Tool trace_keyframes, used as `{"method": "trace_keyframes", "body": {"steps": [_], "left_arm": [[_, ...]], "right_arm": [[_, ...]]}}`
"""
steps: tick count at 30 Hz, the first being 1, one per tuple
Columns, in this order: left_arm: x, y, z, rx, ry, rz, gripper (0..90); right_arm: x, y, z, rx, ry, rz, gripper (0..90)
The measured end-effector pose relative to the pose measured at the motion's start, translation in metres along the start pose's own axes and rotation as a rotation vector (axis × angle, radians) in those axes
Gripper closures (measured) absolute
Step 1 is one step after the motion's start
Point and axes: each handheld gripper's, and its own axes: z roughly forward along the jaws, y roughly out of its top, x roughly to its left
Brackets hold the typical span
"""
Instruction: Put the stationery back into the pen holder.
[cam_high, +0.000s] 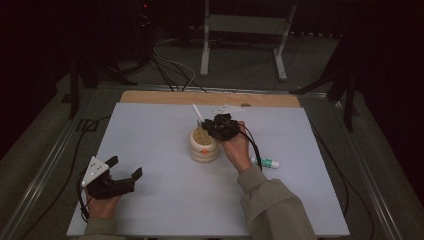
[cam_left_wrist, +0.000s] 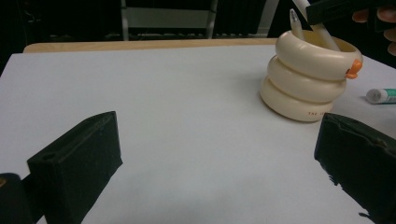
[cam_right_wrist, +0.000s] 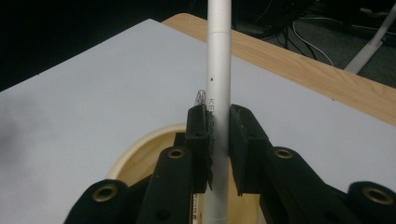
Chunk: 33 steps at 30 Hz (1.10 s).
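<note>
The right gripper (cam_right_wrist: 218, 140) is clamped on a white pen (cam_right_wrist: 219, 70) above the cup (cam_high: 204, 146) at table centre. The left gripper (cam_high: 125, 169), jaws apart, idles at 8 o'clock. A tilted pen could snag the rim and tip the cup.

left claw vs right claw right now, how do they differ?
The left claw is open with nothing between its jaws; the right claw is shut on a white pen. The left claw sits low near the table's front left corner; the right claw is above the cream ringed pen holder. Both are black, two-jawed and hand-held.
</note>
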Motion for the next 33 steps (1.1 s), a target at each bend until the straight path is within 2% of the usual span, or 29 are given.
{"method": "trace_keyframes", "body": {"steps": [13, 18, 33], "left_arm": [[0.000, 0.000, 0.001, 0.003, -0.001, 0.002, 1.0], [0.000, 0.000, 0.001, 0.005, 0.000, 0.002, 1.0], [0.000, 0.000, 0.001, 0.006, 0.000, 0.002, 1.0]], "right_arm": [[-0.001, -0.008, 0.004, 0.012, 0.009, 0.011, 78.9], [-0.003, -0.012, 0.005, 0.010, 0.011, 0.030, 78.8], [-0.004, -0.018, 0.006, 0.021, 0.024, 0.023, 77.7]]}}
